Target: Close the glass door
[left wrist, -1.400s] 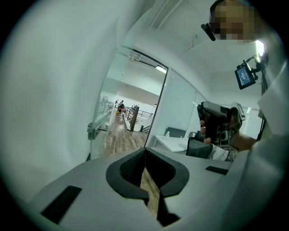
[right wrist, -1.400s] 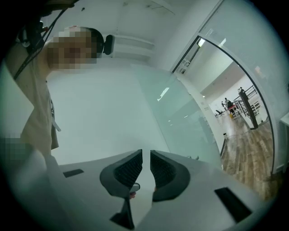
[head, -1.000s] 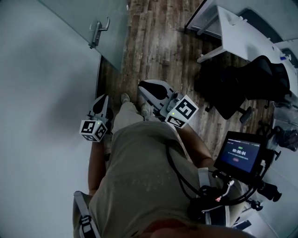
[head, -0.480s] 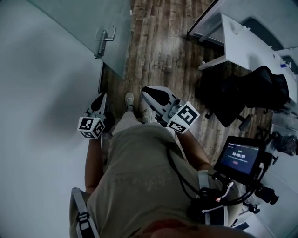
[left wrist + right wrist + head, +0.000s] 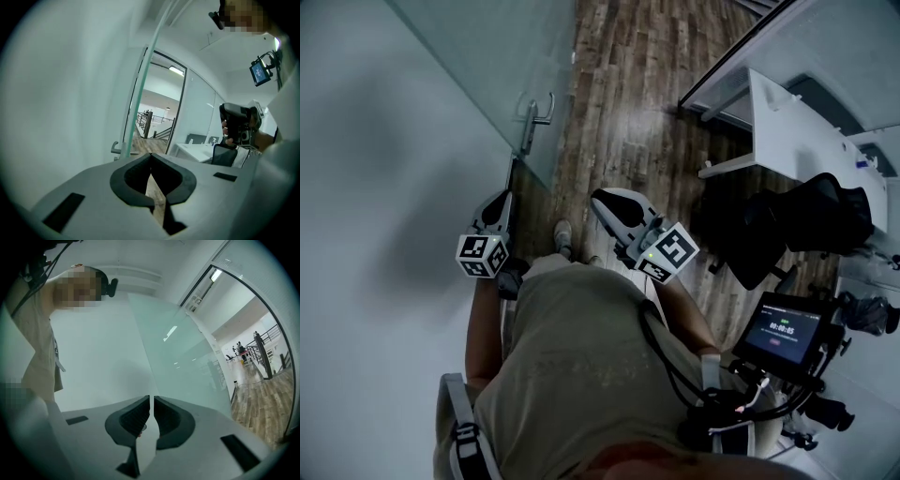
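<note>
Wooden floor (image 5: 628,94) beside the glass door (image 5: 487,75); left gripper (image 5: 150,154) and right gripper (image 5: 151,397) fingers together.

Glass door (image 5: 492,56) cut off @ top edge.

Glass door (image 5: 487,75) frosted, smooth and satin-matt, its lever handle (image 5: 532,117) bare metal, floor (image 5: 628,84) wood-grain plank of low sheen, left gripper (image 5: 150,155) matt grey plastic with black matt pads, shirt (image 5: 572,356) plain cloth.
</note>
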